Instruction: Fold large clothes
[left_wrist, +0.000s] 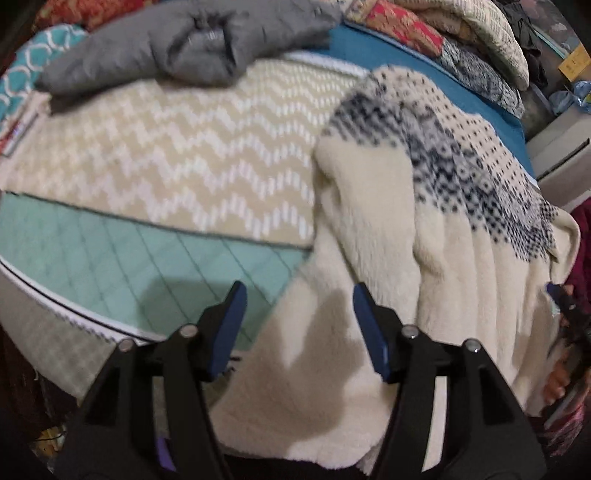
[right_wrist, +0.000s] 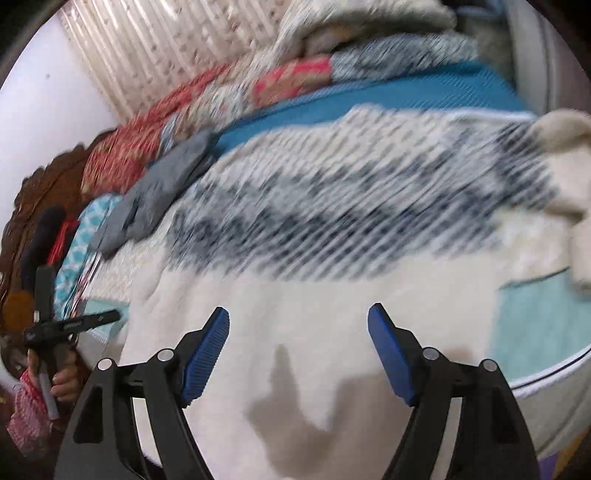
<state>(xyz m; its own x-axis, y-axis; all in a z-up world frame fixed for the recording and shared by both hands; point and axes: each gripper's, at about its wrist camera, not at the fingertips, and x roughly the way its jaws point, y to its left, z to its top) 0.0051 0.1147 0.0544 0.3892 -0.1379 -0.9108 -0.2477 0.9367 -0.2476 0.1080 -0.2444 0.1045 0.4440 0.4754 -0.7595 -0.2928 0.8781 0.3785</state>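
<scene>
A large cream fleece sweater with a navy dotted pattern band lies spread on the bed; it also fills the right wrist view, blurred. My left gripper is open and empty, hovering above the sweater's lower left hem. My right gripper is open and empty above the plain cream part of the sweater. The left gripper also shows at the left edge of the right wrist view, held in a hand.
A beige zigzag blanket and a mint quilted sheet cover the bed. A grey garment lies at the back. Folded patterned textiles are stacked on a blue cover. The bed edge runs at the right.
</scene>
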